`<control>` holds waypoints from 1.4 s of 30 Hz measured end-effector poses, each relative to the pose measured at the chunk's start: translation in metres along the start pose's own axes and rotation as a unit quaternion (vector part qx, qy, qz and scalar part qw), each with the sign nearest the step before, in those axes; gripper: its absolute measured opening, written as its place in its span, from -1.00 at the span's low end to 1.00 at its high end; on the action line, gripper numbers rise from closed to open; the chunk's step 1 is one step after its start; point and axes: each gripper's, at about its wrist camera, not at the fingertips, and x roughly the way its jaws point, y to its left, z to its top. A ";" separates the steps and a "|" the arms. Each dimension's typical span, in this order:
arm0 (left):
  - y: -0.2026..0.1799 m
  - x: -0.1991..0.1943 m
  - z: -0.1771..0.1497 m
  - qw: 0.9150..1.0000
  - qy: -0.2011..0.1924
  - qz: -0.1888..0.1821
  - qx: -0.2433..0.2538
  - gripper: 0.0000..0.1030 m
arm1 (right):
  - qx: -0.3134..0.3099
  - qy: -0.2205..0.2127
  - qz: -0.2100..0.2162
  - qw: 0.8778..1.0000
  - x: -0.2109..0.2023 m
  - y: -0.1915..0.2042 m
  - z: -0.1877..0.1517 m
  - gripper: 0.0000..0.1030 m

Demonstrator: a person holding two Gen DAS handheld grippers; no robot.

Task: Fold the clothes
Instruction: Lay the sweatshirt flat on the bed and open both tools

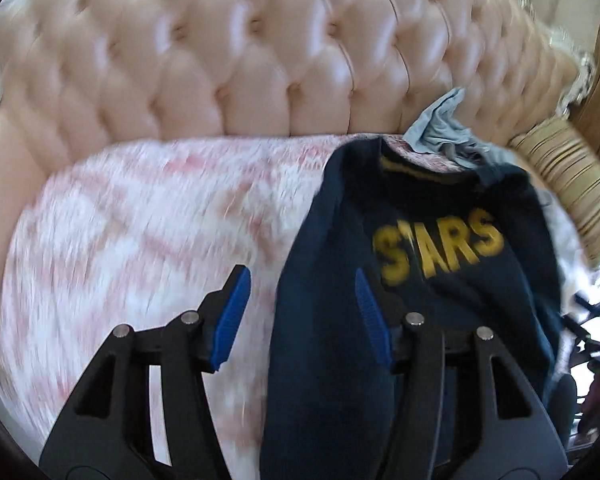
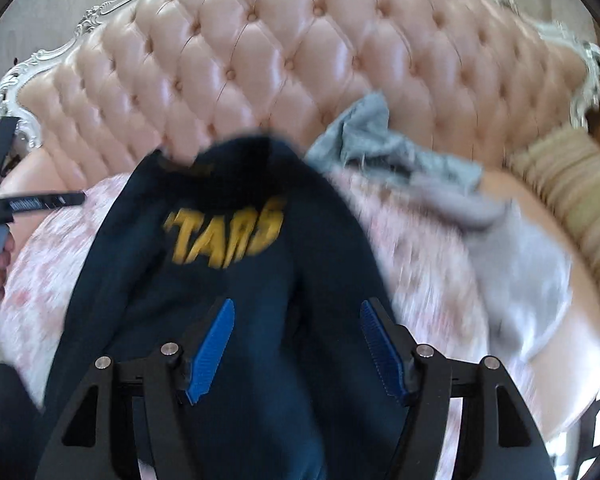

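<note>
nearest, the left gripper point(image 1: 300, 300) has its jaws apart, the edge of the navy sweater point(image 1: 420, 280) hanging between them without being pinched. the right gripper point(image 2: 296, 340) also has its jaws apart, with the sweater's dark cloth between them, loose. the sweater, lettered in yellow, lies blurred over a pink-and-white blanket point(image 1: 140, 220) on the sofa seat. beyond it a grey garment point(image 2: 400, 160) lies crumpled against the tufted pink sofa back point(image 1: 260, 60).

Tufted pink sofa point(image 2: 260, 52), pink-white fuzzy throw point(image 1: 140, 220) over seat; navy sweater point(image 2: 228, 280) and grey garment point(image 2: 400, 160) on throw.
</note>
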 end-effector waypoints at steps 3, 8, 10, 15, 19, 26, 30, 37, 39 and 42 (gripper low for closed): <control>0.029 -0.036 -0.067 0.998 0.022 -0.025 -0.050 0.13 | -0.004 0.029 0.004 1.000 -0.012 0.009 -0.044 0.29; 0.049 -0.056 -0.167 0.992 0.087 -0.045 -0.083 0.13 | 0.009 0.062 -0.005 0.998 -0.014 0.004 -0.086 0.29; 0.053 -0.055 -0.191 0.987 0.109 -0.063 -0.105 0.13 | 0.013 0.058 0.001 0.998 -0.020 0.006 -0.089 0.29; 0.056 -0.038 -0.221 0.973 0.153 -0.087 -0.149 0.13 | -0.035 0.043 0.030 0.998 -0.034 0.040 -0.083 0.29; 0.052 -0.017 -0.231 0.968 0.173 -0.090 -0.158 0.13 | -0.084 0.037 0.035 0.995 -0.043 0.061 -0.084 0.29; 0.048 -0.007 -0.223 0.968 0.171 -0.120 -0.141 -0.88 | -0.094 0.052 0.042 0.993 -0.039 0.063 -0.090 0.29; 0.062 -0.057 -0.168 0.987 0.088 -0.094 -0.098 -0.88 | -0.098 0.058 0.043 0.993 -0.037 0.064 -0.090 0.29; 0.124 -0.097 -0.043 0.996 -0.018 0.083 -0.025 -0.87 | -0.094 0.065 0.048 0.992 -0.034 0.066 -0.090 0.30; 0.139 -0.065 -0.031 0.992 0.022 0.118 -0.027 -0.74 | -0.095 0.068 0.047 0.992 -0.033 0.066 -0.091 0.29; 0.152 -0.047 -0.042 0.985 0.049 0.153 -0.059 -0.71 | -0.092 0.070 0.043 0.992 -0.032 0.063 -0.091 0.29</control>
